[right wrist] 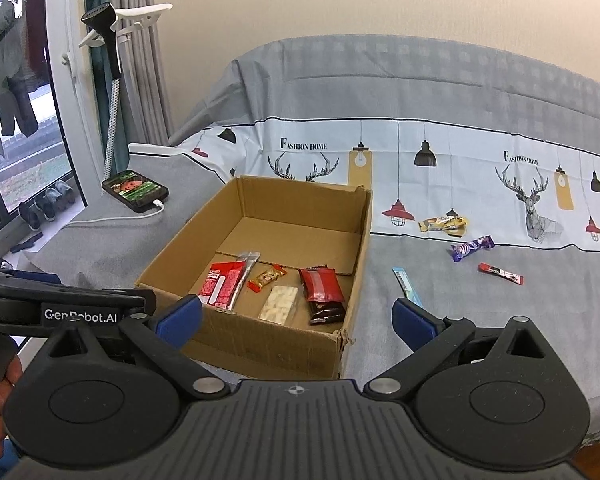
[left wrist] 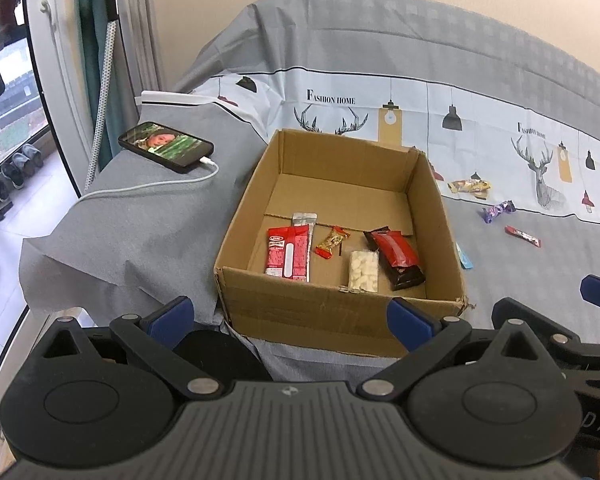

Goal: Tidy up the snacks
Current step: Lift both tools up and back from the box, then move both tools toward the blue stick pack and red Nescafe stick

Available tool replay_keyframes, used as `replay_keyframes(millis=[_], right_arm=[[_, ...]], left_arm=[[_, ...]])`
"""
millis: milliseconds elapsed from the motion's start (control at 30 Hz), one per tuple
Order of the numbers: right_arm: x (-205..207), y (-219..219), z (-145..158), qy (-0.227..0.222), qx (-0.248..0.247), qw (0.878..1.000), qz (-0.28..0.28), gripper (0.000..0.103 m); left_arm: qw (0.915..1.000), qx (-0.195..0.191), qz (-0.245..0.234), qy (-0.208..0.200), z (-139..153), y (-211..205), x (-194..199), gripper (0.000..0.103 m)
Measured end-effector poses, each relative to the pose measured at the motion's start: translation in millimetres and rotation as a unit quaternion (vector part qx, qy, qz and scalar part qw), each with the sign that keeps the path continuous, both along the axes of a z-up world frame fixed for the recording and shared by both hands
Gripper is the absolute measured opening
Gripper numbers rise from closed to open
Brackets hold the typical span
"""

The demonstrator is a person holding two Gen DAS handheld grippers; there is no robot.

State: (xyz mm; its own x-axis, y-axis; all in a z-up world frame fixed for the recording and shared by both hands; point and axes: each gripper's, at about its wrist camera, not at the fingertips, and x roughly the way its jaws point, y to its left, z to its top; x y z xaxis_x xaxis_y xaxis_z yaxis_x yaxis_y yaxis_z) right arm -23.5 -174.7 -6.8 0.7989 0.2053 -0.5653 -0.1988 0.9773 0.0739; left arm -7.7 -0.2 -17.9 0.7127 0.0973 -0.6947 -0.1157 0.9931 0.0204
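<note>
An open cardboard box (left wrist: 236, 236) (right wrist: 360, 248) sits on the grey cloth. In it lie a red-and-silver wafer pack (left wrist: 290, 252) (right wrist: 224, 284), a small gold candy (left wrist: 331, 242) (right wrist: 267, 277), a clear pack of white pieces (left wrist: 363, 271) (right wrist: 279, 304) and a dark red bar (left wrist: 396, 258) (right wrist: 323, 294). To its right lie a yellow snack (left wrist: 470, 187) (right wrist: 442, 223), a purple candy (left wrist: 498, 211) (right wrist: 472, 247), a small red bar (left wrist: 522, 236) (right wrist: 500, 273) and a light blue stick (left wrist: 464, 258) (right wrist: 406, 286). My left gripper (left wrist: 290, 320) is open and empty before the box's near wall. My right gripper (right wrist: 298, 320) is open and empty at the box's near right corner.
A phone (left wrist: 166, 146) (right wrist: 135, 190) with a lit screen and white charging cable lies left of the box. The cloth-covered surface drops off at the left edge toward a window and shoes on the floor. The printed cloth rises at the back against a wall.
</note>
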Motion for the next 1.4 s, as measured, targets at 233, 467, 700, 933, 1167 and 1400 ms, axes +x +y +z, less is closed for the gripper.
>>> replay_keyframes(millis=[233, 467, 700, 933, 1167, 1400], right_arm=[[3, 0, -2, 0.006, 0.0, 1.0, 0.0, 0.101], [5, -3, -4, 0.01, 0.004, 1.0, -0.003, 0.101], [6, -7, -5, 0.013, 0.009, 1.0, -0.006, 0.101], [8, -11, -7, 0.016, 0.016, 1.0, -0.009, 0.101], [10, -17, -10, 0.02, 0.027, 0.999, -0.019, 0.101], [14, -29, -15, 0.027, 0.043, 0.998, -0.032, 0.101]], left_arm=[[1.0, -0.001, -0.002, 0.009, -3, 0, 4, 0.103], [0.9999, 0.003, -0.005, 0.014, -5, -3, 7, 0.103], [0.9998, 0.008, -0.007, 0.018, -6, -6, 8, 0.103], [0.9996, 0.013, -0.009, 0.022, -7, -9, 10, 0.103], [0.9993, 0.024, -0.014, 0.026, -8, -14, 13, 0.103], [0.9983, 0.042, -0.025, 0.031, -9, -25, 20, 0.103]])
